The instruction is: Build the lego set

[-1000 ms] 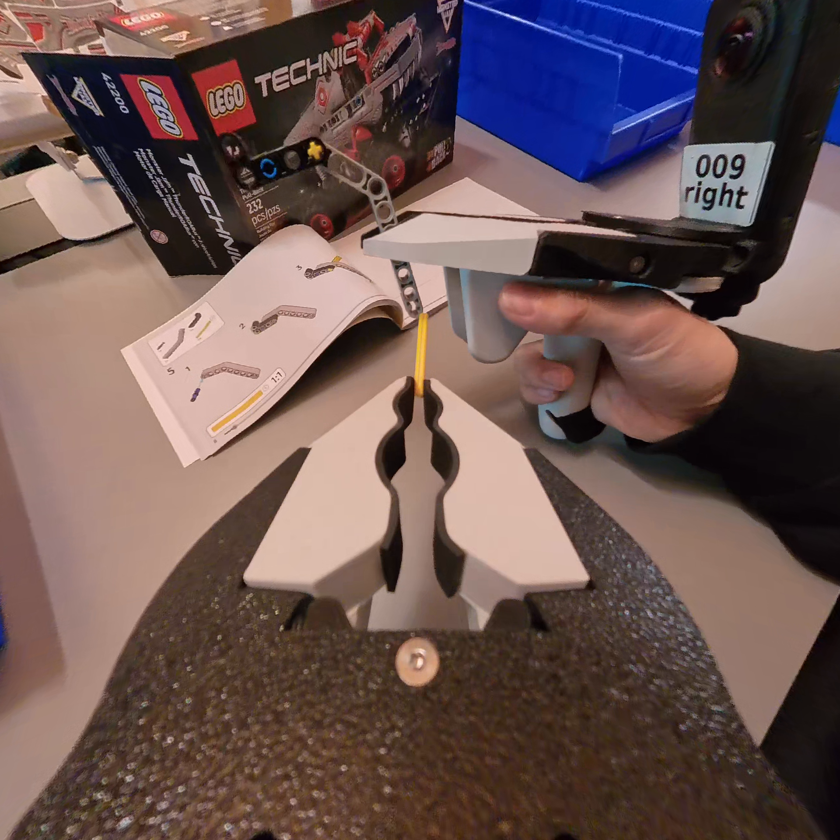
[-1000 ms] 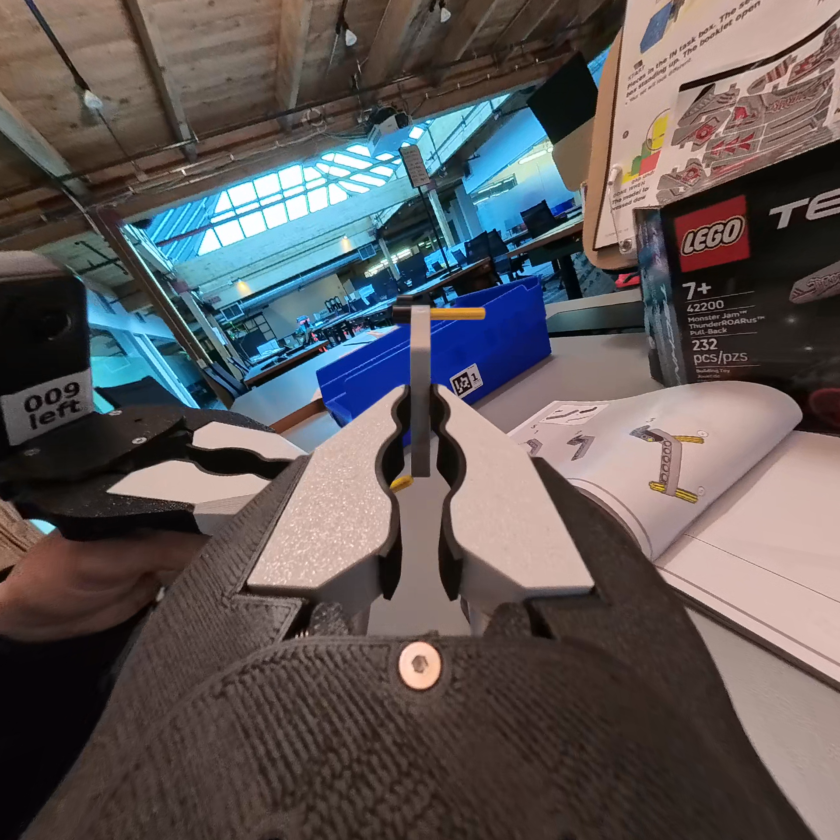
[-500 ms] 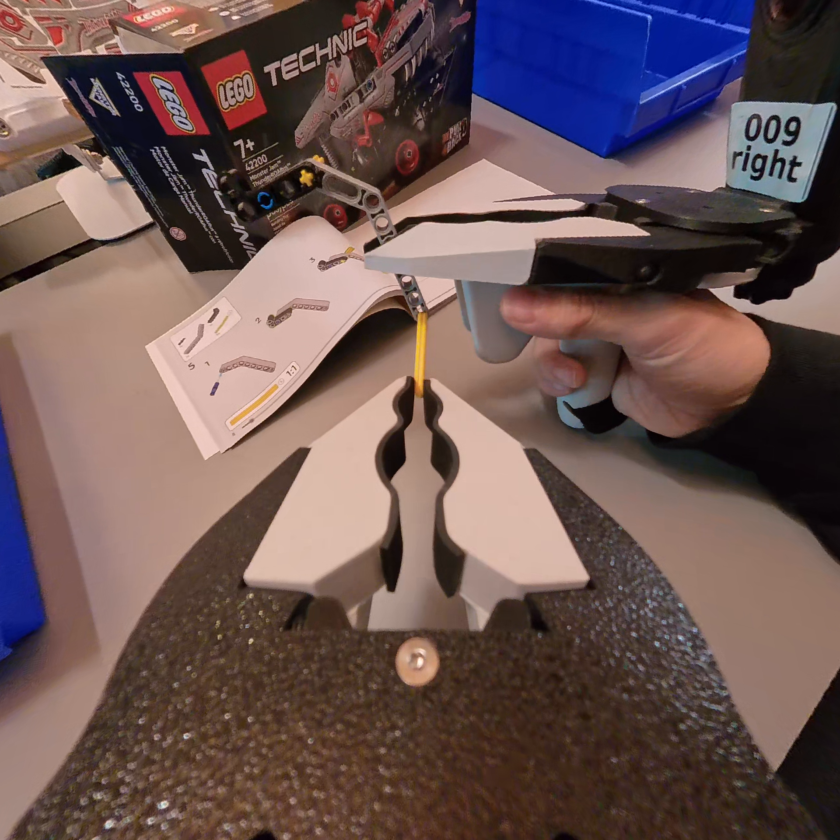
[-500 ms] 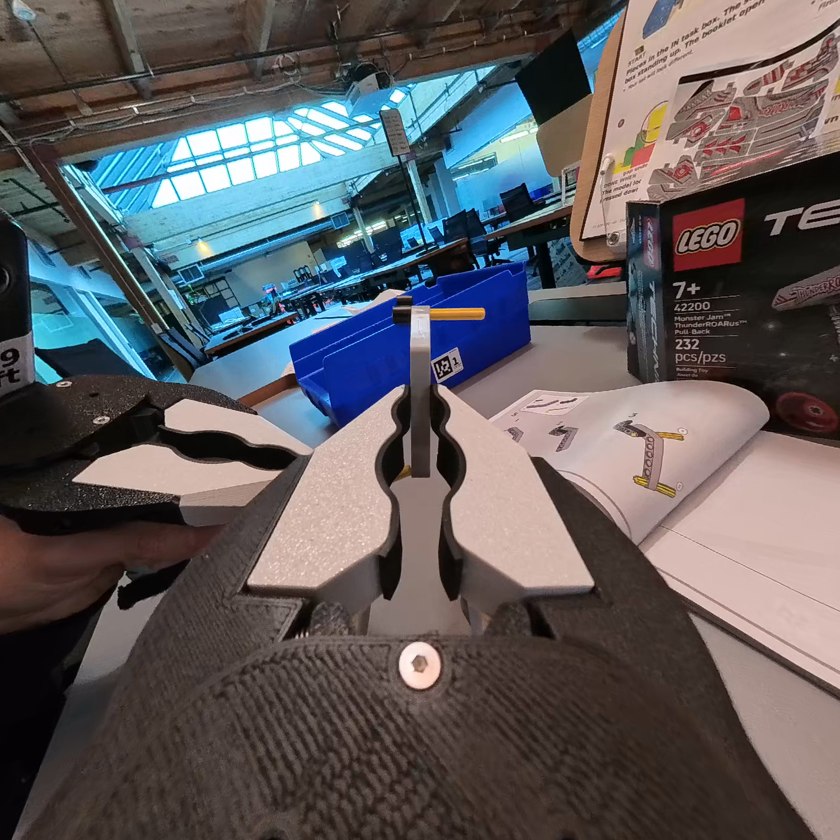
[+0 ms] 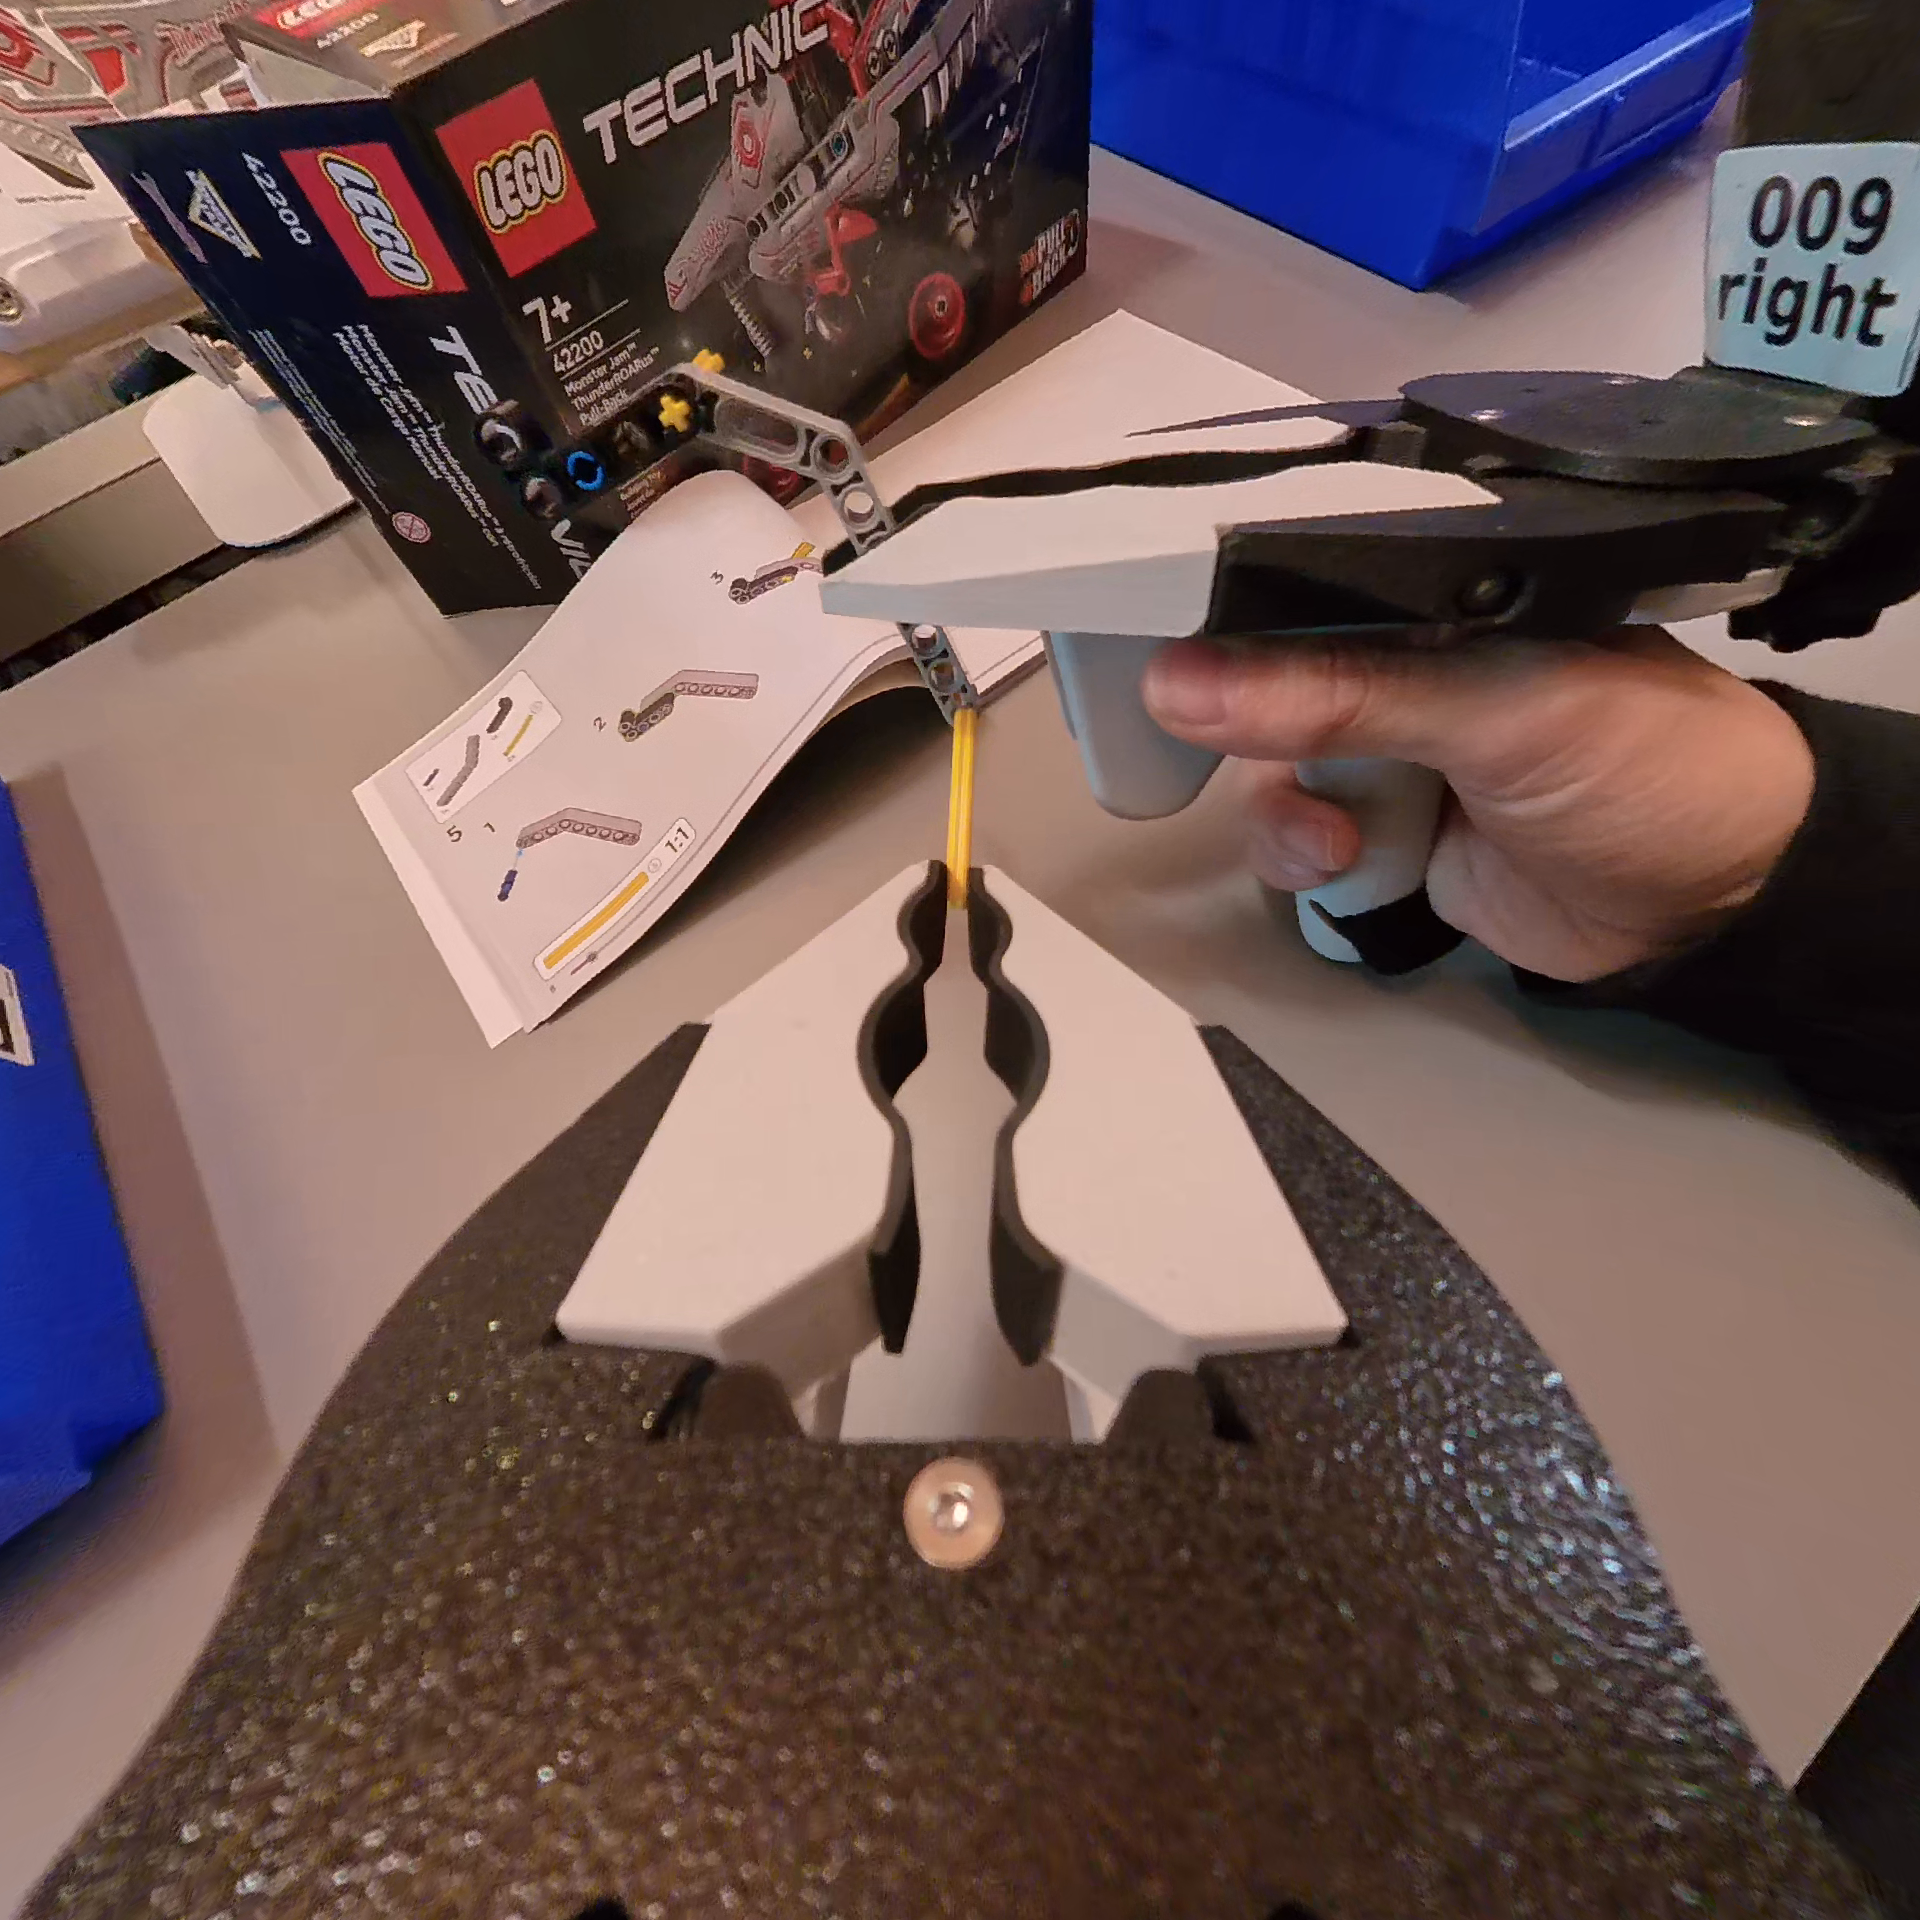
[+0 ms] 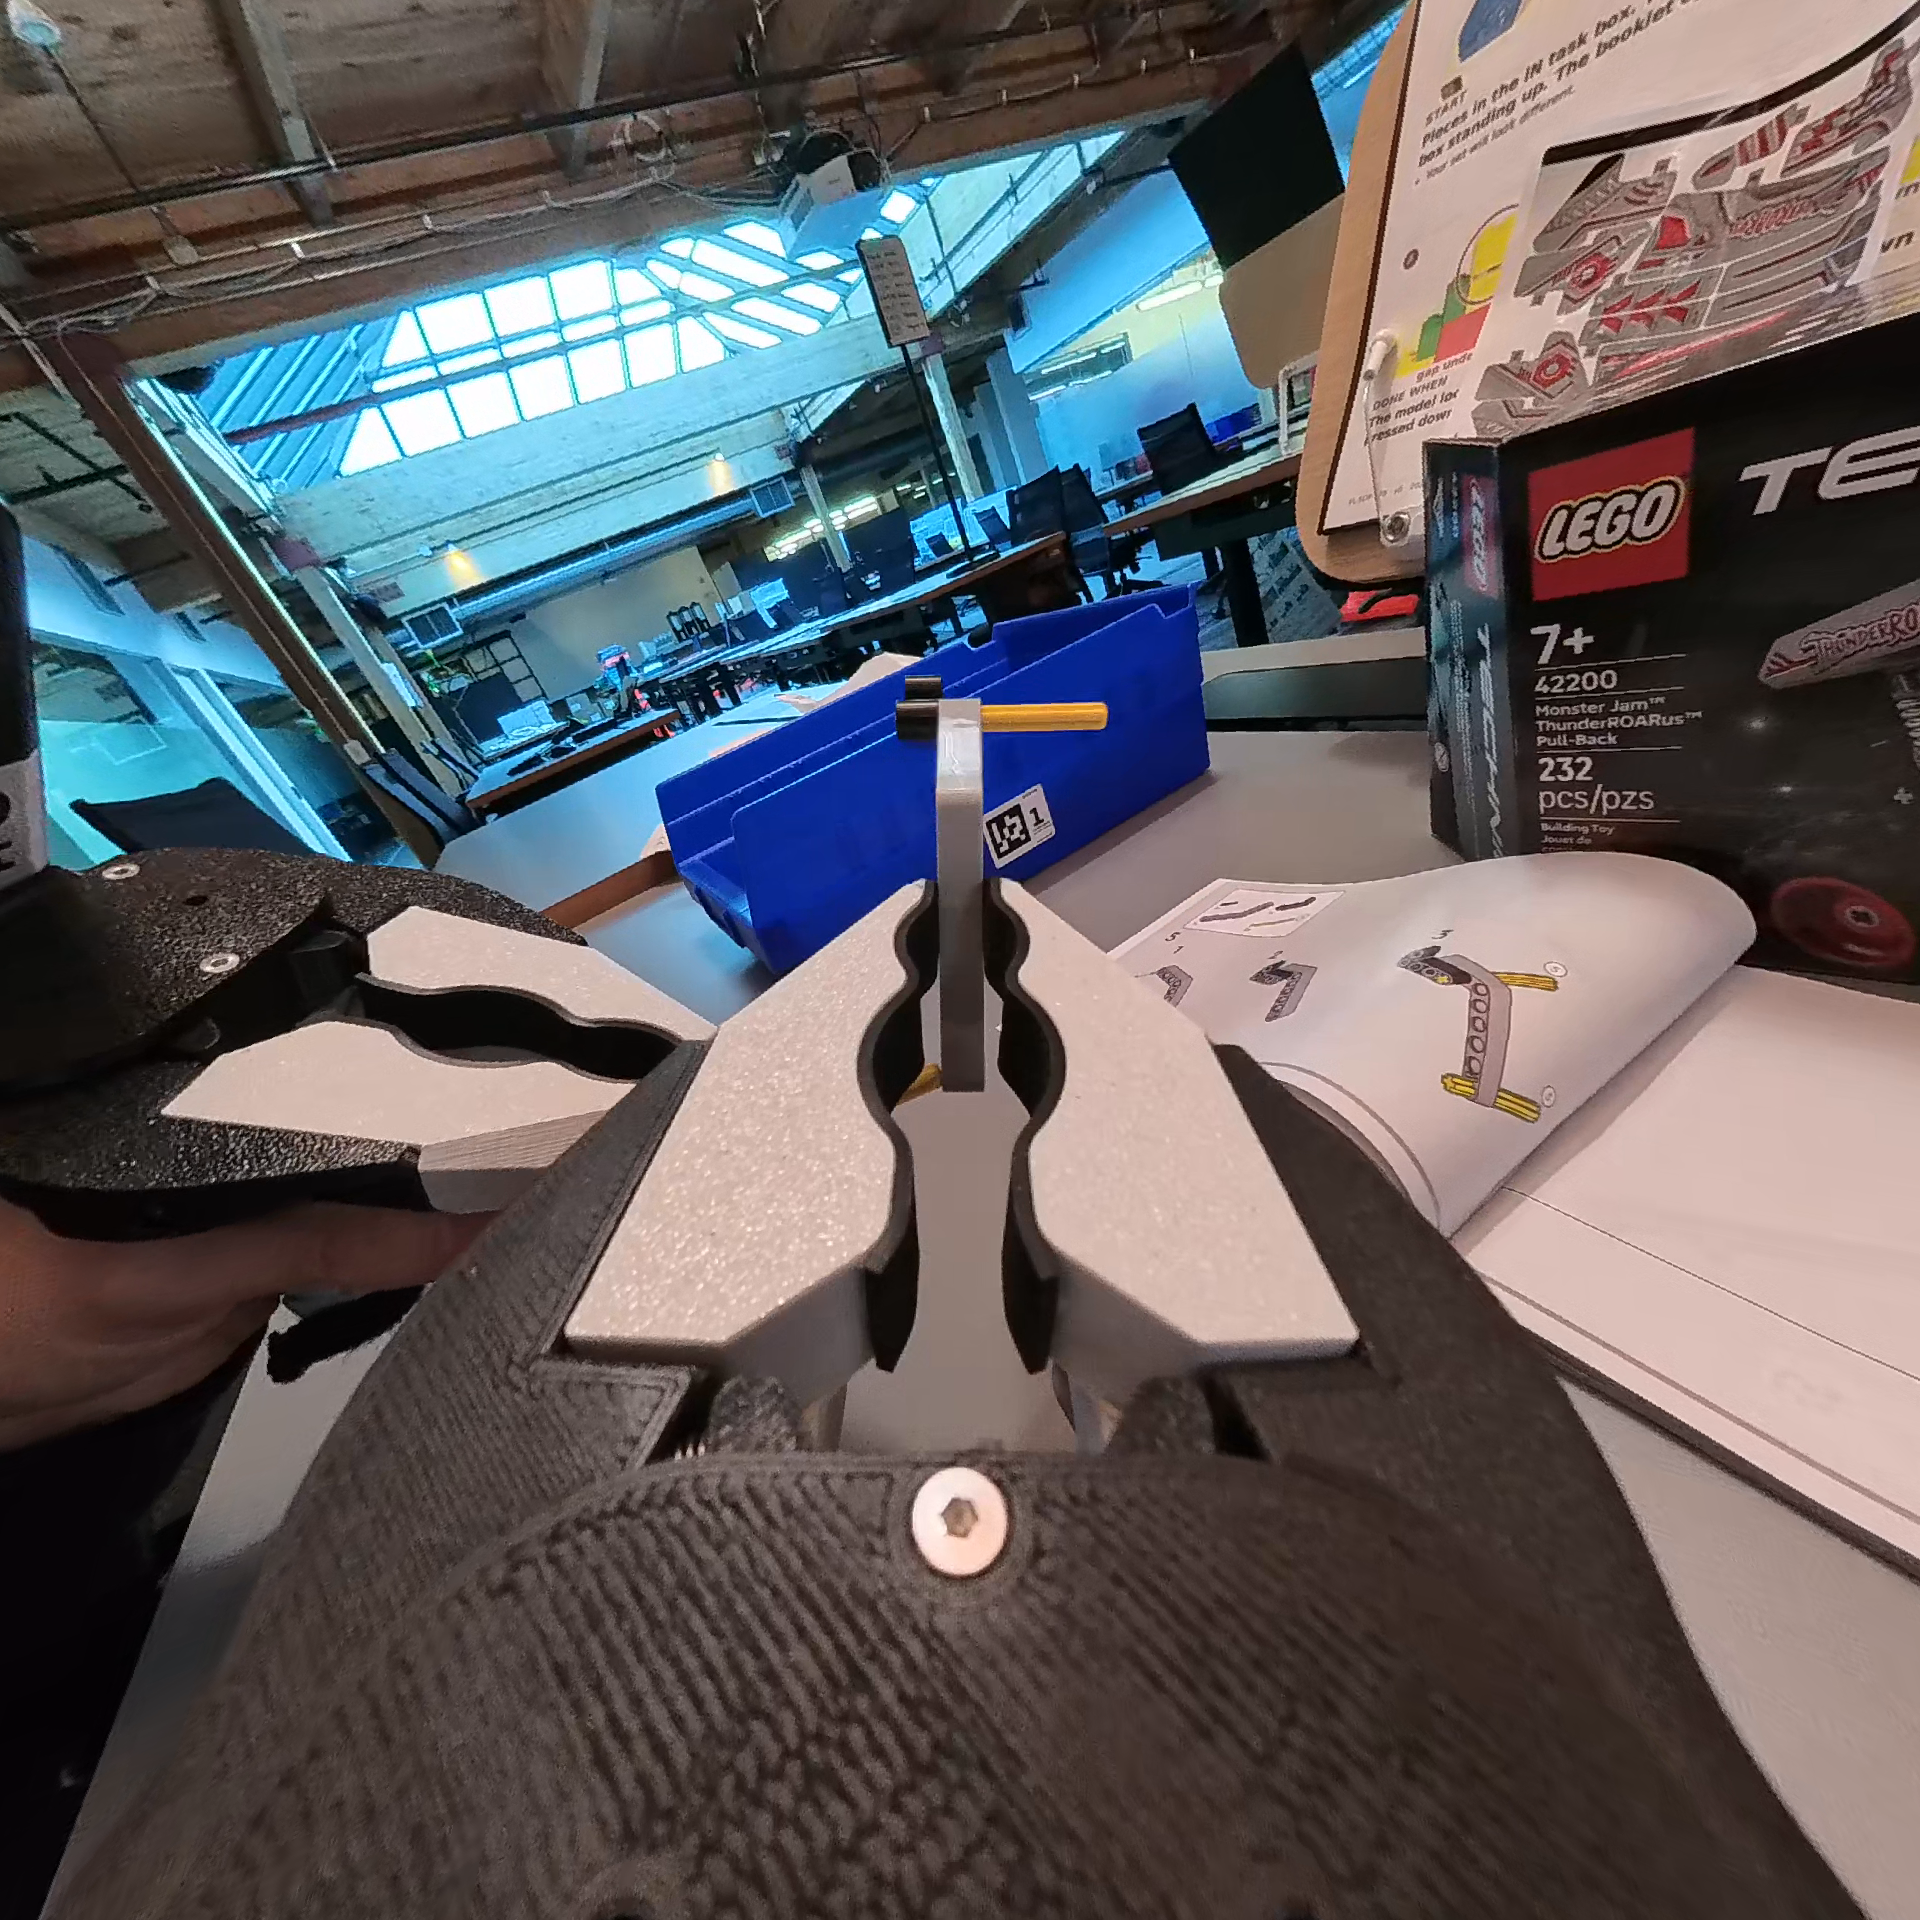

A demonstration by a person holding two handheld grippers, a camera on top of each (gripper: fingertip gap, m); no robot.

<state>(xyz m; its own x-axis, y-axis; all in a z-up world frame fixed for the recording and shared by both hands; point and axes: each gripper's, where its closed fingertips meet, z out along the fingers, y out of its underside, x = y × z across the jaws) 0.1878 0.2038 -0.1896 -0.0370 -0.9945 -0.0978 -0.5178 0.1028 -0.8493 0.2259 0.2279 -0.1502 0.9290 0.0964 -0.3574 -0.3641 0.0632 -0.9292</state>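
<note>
My left gripper (image 5: 958,883) is shut on a thin yellow axle (image 5: 962,805) whose far end sits at the bottom hole of a grey bent liftarm beam (image 5: 831,468). My right gripper (image 6: 961,914) is shut on that grey beam (image 6: 958,821), holding it upright above the table. At the beam's top end a second yellow axle (image 6: 1044,715) sticks out to the right and black pins (image 6: 920,712) to the left. The right gripper also shows in the left wrist view (image 5: 1039,561), and the left gripper shows at the left of the right wrist view (image 6: 457,1081).
An open instruction booklet (image 5: 623,748) lies on the grey table (image 5: 260,883) in front of the black set box (image 5: 623,208). Blue bins stand behind (image 5: 1403,104) and at the left edge (image 5: 52,1195). A board with printed sheets (image 6: 1662,208) stands behind the box. My right fingertips sit around 6 cm from my left ones.
Both grippers have shifted slightly while keeping their hold. In the left wrist view the beam and the right gripper sit a little lower and nearer the booklet. The yellow axle stays at the beam's lower end.
</note>
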